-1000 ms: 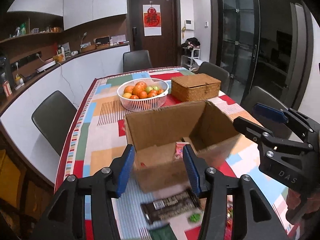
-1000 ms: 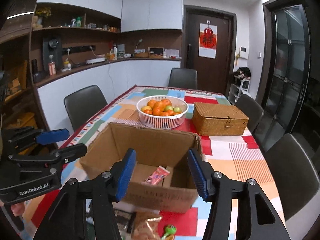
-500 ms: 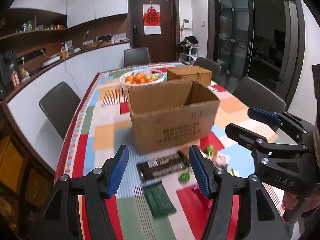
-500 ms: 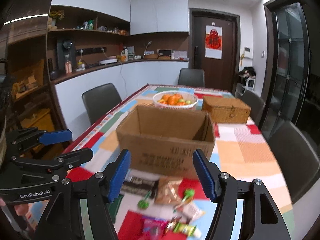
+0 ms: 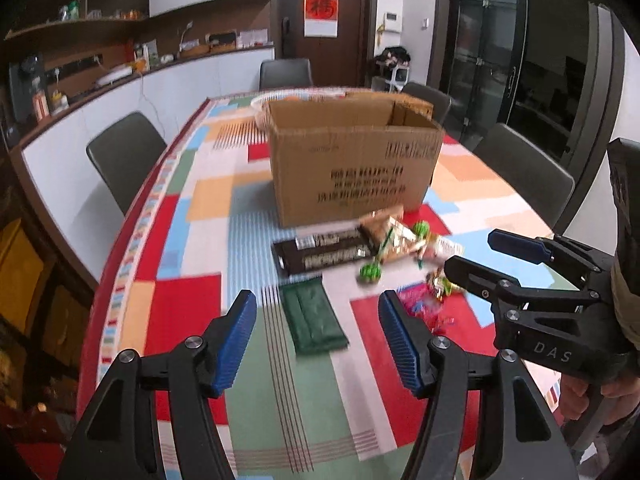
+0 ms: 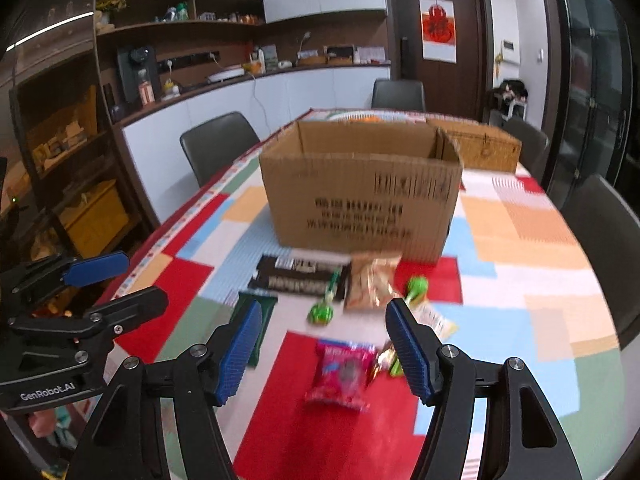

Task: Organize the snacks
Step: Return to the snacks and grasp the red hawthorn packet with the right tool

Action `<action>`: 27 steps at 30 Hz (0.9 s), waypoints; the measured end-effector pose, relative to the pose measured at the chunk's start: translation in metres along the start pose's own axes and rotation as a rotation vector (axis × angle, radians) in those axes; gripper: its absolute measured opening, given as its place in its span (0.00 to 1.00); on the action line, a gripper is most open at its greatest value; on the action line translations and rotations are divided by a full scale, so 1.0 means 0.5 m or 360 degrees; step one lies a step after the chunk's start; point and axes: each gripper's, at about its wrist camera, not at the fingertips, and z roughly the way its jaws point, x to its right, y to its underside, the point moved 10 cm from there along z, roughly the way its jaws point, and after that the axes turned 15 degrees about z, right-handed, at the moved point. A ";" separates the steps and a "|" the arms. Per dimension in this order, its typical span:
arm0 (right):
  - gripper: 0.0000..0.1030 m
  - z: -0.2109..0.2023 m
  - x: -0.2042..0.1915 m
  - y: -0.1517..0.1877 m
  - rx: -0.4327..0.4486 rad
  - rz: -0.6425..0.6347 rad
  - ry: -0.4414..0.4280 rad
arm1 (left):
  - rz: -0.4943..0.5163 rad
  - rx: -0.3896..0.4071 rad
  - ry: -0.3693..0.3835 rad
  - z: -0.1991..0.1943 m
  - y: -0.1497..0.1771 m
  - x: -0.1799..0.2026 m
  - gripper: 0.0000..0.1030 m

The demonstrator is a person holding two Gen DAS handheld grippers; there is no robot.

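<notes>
My left gripper [image 5: 316, 338] hangs spread over the green packet [image 5: 313, 318]. My right gripper [image 6: 324, 346] gapes empty above the red pouch [image 6: 342, 374], the cardboard box [image 6: 360, 190] beyond.

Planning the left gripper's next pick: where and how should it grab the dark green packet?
The dark green packet lies flat, long axis running away from the open left gripper. Probably come from above and pinch across its narrow width near the middle: both long edges are free, while its far end sits close to the black bar.
</notes>
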 end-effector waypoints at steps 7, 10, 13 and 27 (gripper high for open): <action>0.64 0.036 0.026 0.053 -0.0114 0.0027 0.0045 | -0.0052 -0.0130 0.0042 0.045 0.062 0.008 0.61; 0.64 0.053 0.032 0.070 -0.0159 0.0036 0.0055 | -0.0058 -0.0180 0.0045 0.068 0.081 0.006 0.61; 0.63 0.076 0.037 0.085 -0.0208 0.0040 0.0068 | -0.0062 -0.0209 0.0054 0.091 0.094 0.002 0.61; 0.54 0.154 0.058 0.123 -0.0362 0.0093 0.0094 | -0.0042 -0.0266 0.0111 0.193 0.079 -0.002 0.60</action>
